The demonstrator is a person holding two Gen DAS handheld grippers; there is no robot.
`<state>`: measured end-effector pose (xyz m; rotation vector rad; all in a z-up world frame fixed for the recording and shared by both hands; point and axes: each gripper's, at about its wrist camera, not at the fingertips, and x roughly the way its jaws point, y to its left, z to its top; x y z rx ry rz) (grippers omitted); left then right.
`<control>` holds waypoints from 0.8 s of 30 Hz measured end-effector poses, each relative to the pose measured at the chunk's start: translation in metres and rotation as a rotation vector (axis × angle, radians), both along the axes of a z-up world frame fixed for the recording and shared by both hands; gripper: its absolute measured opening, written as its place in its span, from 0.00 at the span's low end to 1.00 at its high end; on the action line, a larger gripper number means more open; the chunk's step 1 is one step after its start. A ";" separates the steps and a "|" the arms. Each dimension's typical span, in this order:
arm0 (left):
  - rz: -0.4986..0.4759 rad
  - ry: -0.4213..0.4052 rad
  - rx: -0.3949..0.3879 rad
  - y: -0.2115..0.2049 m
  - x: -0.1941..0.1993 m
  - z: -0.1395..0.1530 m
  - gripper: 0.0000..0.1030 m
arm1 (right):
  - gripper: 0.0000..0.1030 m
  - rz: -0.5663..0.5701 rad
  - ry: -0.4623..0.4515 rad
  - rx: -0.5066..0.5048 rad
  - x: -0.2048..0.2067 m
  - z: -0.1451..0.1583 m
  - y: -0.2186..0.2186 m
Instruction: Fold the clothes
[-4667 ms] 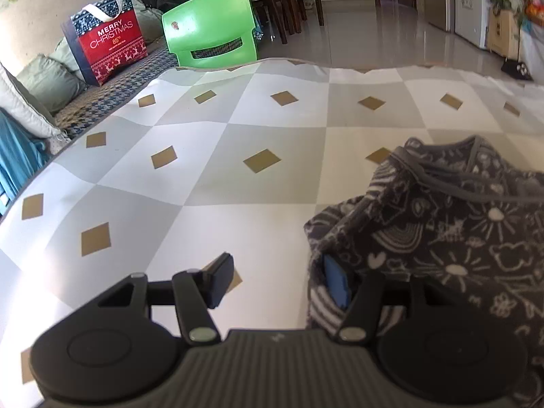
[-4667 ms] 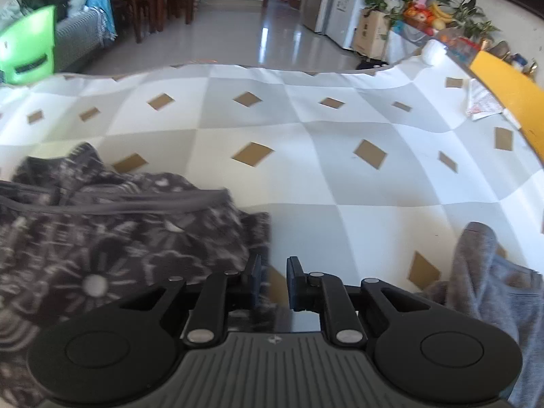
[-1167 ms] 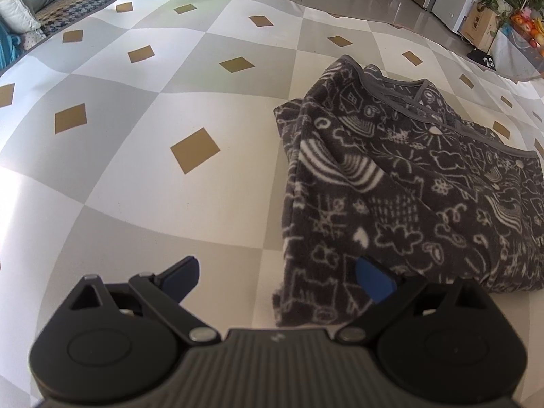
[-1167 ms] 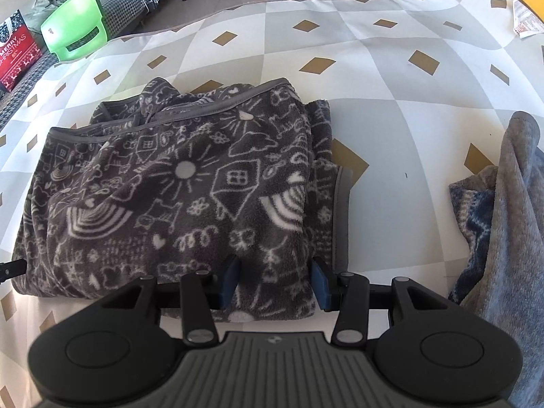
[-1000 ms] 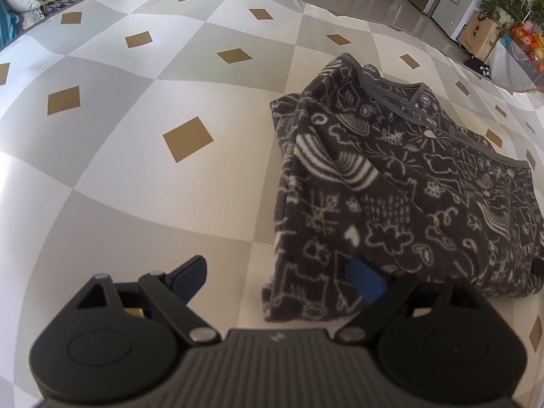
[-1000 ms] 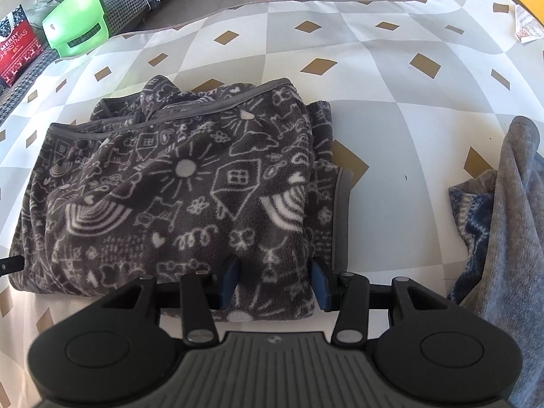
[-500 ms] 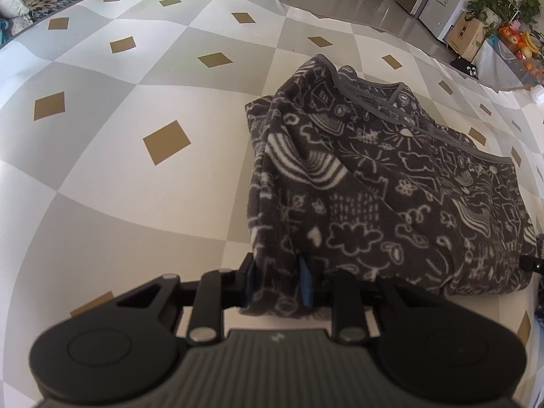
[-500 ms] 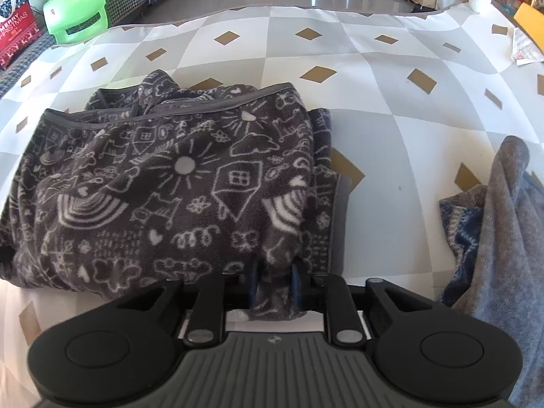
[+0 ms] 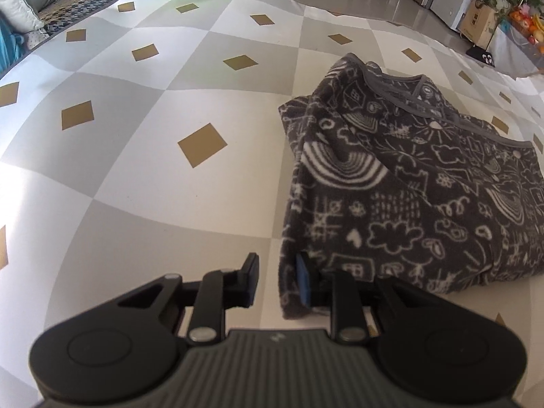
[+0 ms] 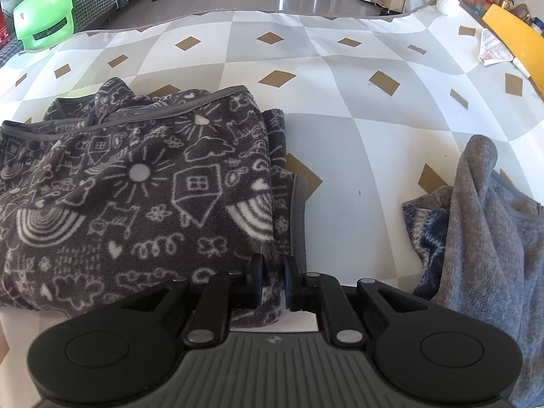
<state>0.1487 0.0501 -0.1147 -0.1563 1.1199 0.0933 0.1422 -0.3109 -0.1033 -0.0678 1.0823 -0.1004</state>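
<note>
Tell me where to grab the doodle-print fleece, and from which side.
Take the doodle-print fleece by its two near corners, coming in low from the near edge, where its folded layers stack facing the jaws. The right gripper is shut on one corner; the other lies inside the open left gripper.

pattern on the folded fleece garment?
Dark grey fleece garment with white doodles: sun, house, rainbows, clouds, hearts; plain grey edging. Clearest in the right wrist view.

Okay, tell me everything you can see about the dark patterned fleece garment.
The fleece garment is dark grey, printed with white doodles: suns, houses, rainbows, hearts. Grey binding trims its edges. It lies folded into a thick, rumpled rectangle on the checked tablecloth. The right gripper pinches its near right corner; the left gripper brackets its near left edge.
</note>
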 end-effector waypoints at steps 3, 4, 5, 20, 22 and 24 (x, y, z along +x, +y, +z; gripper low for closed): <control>0.000 -0.038 0.047 0.000 0.000 0.012 0.21 | 0.09 -0.010 -0.017 -0.061 -0.002 0.005 0.005; 0.001 -0.057 0.044 0.000 0.001 0.018 0.21 | 0.09 -0.015 -0.020 -0.055 -0.002 0.007 0.005; 0.006 -0.072 0.033 0.001 0.001 0.023 0.22 | 0.09 -0.023 -0.026 -0.043 -0.002 0.010 0.004; -0.120 -0.127 -0.041 -0.076 0.016 0.022 0.38 | 0.17 0.130 -0.062 0.237 -0.014 0.028 0.037; -0.136 -0.114 -0.032 -0.083 0.017 0.013 0.40 | 0.18 0.158 -0.038 0.209 -0.014 0.019 0.047; -0.151 -0.079 -0.015 -0.084 0.017 0.000 0.40 | 0.18 0.163 0.002 0.140 -0.011 0.005 0.053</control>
